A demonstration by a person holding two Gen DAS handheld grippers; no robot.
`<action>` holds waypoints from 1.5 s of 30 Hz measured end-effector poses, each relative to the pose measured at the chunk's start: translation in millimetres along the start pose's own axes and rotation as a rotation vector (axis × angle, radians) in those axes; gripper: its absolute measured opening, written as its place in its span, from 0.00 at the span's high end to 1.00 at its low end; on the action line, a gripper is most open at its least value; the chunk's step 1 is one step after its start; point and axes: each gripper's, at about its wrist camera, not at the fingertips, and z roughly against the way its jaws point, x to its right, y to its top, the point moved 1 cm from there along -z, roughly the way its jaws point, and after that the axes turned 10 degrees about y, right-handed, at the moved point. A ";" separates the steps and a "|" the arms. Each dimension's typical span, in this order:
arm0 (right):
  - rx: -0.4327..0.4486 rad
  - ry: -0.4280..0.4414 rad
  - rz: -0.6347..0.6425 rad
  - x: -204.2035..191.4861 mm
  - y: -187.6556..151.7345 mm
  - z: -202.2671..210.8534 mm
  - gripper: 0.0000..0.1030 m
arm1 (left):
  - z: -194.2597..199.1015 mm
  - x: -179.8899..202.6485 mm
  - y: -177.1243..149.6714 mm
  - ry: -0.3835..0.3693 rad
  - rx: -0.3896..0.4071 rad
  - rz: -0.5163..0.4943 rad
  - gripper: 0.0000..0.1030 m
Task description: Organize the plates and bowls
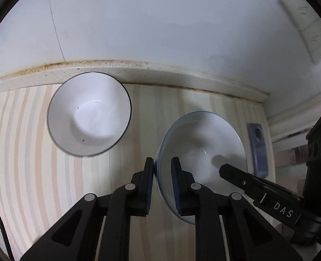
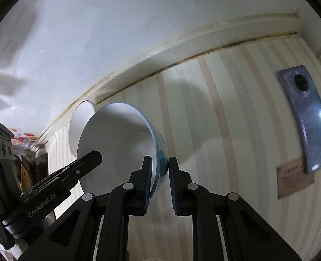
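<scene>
On the striped counter (image 1: 30, 130), a white bowl with a dark rim (image 1: 88, 114) sits at left, near the wall. Right of it, the blue-rimmed bowl (image 1: 201, 148) is tilted, the left gripper (image 1: 162, 163) and right gripper (image 2: 159, 163) both clamped on its rim. A phone (image 2: 308, 117) lies farthest right.

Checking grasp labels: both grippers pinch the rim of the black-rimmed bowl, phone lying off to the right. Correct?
Wrong bowl. Both the left gripper and right gripper pinch the blue-rimmed bowl; the black-rimmed bowl sits untouched beside it, as the left wrist view shows. The phone part holds.
</scene>
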 end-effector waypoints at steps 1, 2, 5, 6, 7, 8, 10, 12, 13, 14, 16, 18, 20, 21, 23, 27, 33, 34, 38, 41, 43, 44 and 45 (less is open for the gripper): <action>0.004 0.002 0.004 -2.7 -3.6 6.2 0.83 | 8.6 -0.2 -3.8 -0.005 0.006 -0.006 0.87; 0.007 0.003 0.006 -6.3 -8.1 12.4 0.83 | 15.9 0.0 -7.5 -0.010 0.009 -0.013 0.87; 0.006 0.005 0.011 -13.8 -24.3 34.0 0.83 | 36.7 0.0 -21.0 -0.024 0.014 -0.028 0.87; 0.004 0.006 0.013 -17.0 -31.6 40.2 0.83 | 43.9 -0.2 -26.8 -0.031 0.015 -0.033 0.86; 0.003 0.006 0.014 -19.5 -38.3 45.7 0.83 | 51.0 0.5 -33.4 -0.037 0.015 -0.037 0.86; 0.002 0.008 0.013 -19.1 -44.7 53.2 0.83 | 57.6 0.7 -40.4 -0.042 0.013 -0.045 0.86; -0.007 0.010 0.005 -20.7 -61.2 65.5 0.83 | 67.7 -0.3 -53.4 -0.055 0.006 -0.049 0.86; -0.015 0.006 0.002 -21.5 -79.5 76.2 0.83 | 75.1 -0.8 -67.1 -0.067 -0.001 -0.057 0.87; -0.019 0.004 0.002 -22.2 -88.3 80.9 0.83 | 79.3 -1.1 -75.7 -0.074 -0.006 -0.059 0.86; -0.021 0.001 0.001 -22.6 -97.0 85.0 0.83 | 81.9 -0.6 -82.2 -0.077 -0.010 -0.065 0.86; -0.036 -0.009 0.003 -22.7 -115.5 91.8 0.83 | 87.0 0.0 -97.7 -0.083 -0.019 -0.075 0.86; -0.053 -0.015 -0.001 -20.7 -133.4 95.4 0.83 | 89.4 1.0 -110.7 -0.082 -0.028 -0.092 0.87; -0.068 -0.022 -0.007 -15.7 -150.8 98.1 0.83 | 88.8 3.6 -125.1 -0.075 -0.042 -0.110 0.86; -0.077 -0.023 -0.013 -12.8 -158.7 97.9 0.83 | 89.1 4.8 -131.6 -0.070 -0.047 -0.120 0.86; -0.094 -0.027 -0.022 -8.0 -171.4 95.3 0.83 | 85.5 6.4 -143.1 -0.062 -0.063 -0.135 0.86; -0.121 -0.031 -0.043 2.7 -191.2 86.6 0.83 | 76.9 7.0 -160.7 -0.040 -0.093 -0.158 0.86; -0.145 -0.044 -0.054 14.7 -205.4 73.2 0.83 | 58.8 7.5 -178.3 0.003 -0.126 -0.201 0.86; -0.149 -0.047 -0.054 16.4 -207.2 71.2 0.83 | 55.1 6.8 -180.3 0.008 -0.133 -0.205 0.87; -0.162 -0.051 -0.056 21.7 -209.6 66.4 0.83 | 47.9 7.1 -187.4 0.030 -0.145 -0.224 0.87; -0.170 -0.055 -0.056 21.6 -210.8 63.6 0.83 | 44.4 7.1 -190.2 0.040 -0.150 -0.233 0.86; -0.176 -0.056 -0.057 22.3 -212.6 62.6 0.83 | 42.5 6.5 -191.2 0.044 -0.153 -0.233 0.86; -0.179 -0.055 -0.057 23.1 -213.4 61.9 0.83 | 42.2 6.1 -191.4 0.047 -0.153 -0.237 0.86; -0.178 -0.056 -0.055 23.0 -212.6 61.5 0.83 | 41.5 6.7 -191.2 0.049 -0.152 -0.238 0.87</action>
